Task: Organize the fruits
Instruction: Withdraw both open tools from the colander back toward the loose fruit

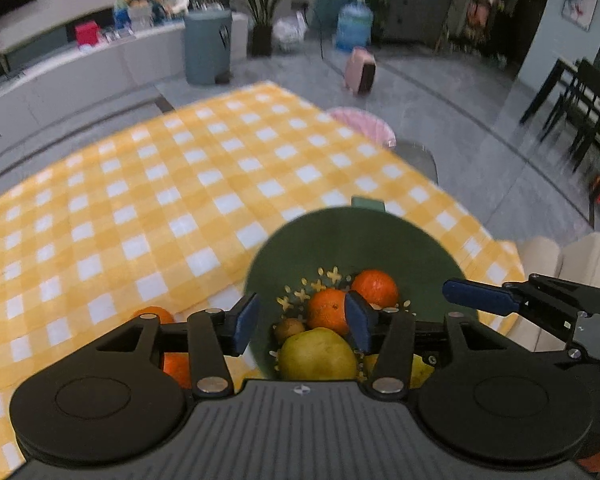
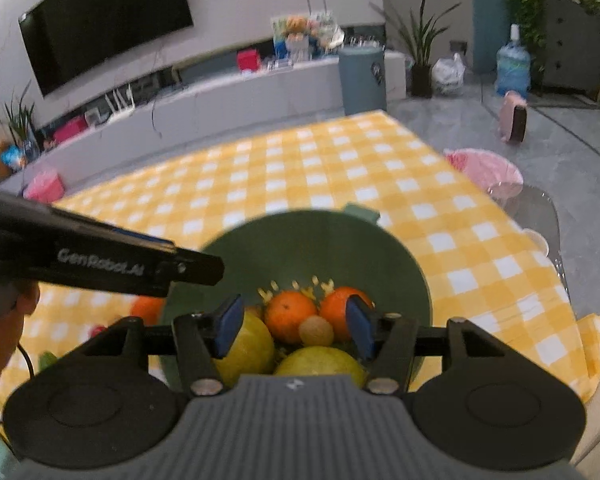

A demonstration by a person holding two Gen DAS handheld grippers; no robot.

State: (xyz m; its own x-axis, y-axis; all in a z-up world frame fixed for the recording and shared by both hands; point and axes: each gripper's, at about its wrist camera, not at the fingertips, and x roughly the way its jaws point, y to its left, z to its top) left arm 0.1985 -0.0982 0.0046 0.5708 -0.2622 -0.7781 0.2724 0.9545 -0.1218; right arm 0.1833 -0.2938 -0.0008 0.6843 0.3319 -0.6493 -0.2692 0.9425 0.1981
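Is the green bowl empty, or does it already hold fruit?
It holds fruit. The green bowl contains two oranges, two yellow-green fruits and a small brownish one.

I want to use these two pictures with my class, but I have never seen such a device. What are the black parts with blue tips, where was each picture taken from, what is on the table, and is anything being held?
These are hand-held tongs, one in each of a person's hands, each with a camera looking along its blue pads. One picture looks along the left tongs, the other along the right tongs. Both sets stand open above a green bowl and hold nothing. The bowl sits on a yellow checked cloth and contains two oranges, yellow-green fruits and a small brown fruit. More oranges lie on the cloth beside it.
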